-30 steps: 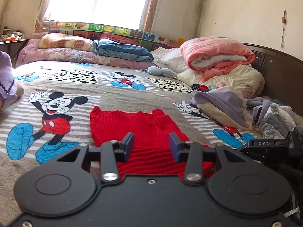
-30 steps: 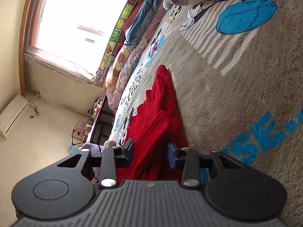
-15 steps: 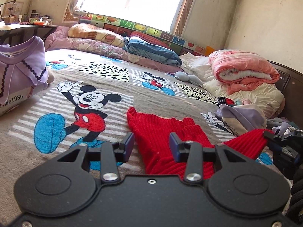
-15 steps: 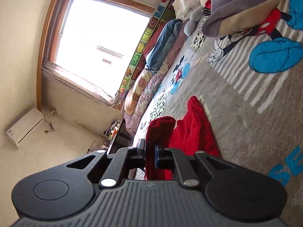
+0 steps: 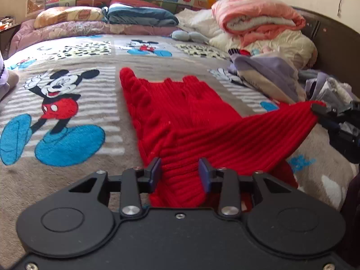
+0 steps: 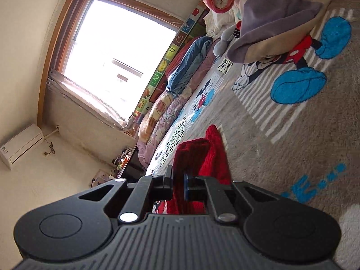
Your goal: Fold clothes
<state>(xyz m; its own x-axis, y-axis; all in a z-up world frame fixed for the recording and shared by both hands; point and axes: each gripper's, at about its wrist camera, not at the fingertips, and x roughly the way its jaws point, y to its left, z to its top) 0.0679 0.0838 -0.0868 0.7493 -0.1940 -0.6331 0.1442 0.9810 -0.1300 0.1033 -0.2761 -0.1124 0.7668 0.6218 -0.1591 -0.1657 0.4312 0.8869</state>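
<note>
A red ribbed sweater (image 5: pixel 180 112) lies spread on the bed's cartoon-mouse blanket (image 5: pixel 67 175). My left gripper (image 5: pixel 180 173) points down at the sweater's near edge. Its jaws are closing, with a fold of red knit between the blue pads (image 5: pixel 155 173); I do not see them pressing on it. My right gripper (image 6: pixel 178 184) is shut on a corner of the sweater (image 6: pixel 193 155) and holds it raised off the bed. In the left wrist view the right gripper (image 5: pixel 317 109) pulls that corner taut at the right.
A heap of unfolded clothes (image 5: pixel 265 78) lies right of the sweater, with a rolled pink quilt (image 5: pixel 254 20) and dark headboard (image 5: pixel 333 45) behind. Pillows and folded bedding (image 5: pixel 139 15) line the far side under the window (image 6: pixel 117 51).
My right gripper shut on the sweater's corner and lifted it up and to the right. My left gripper tilted down and came close over the sweater's near edge.
</note>
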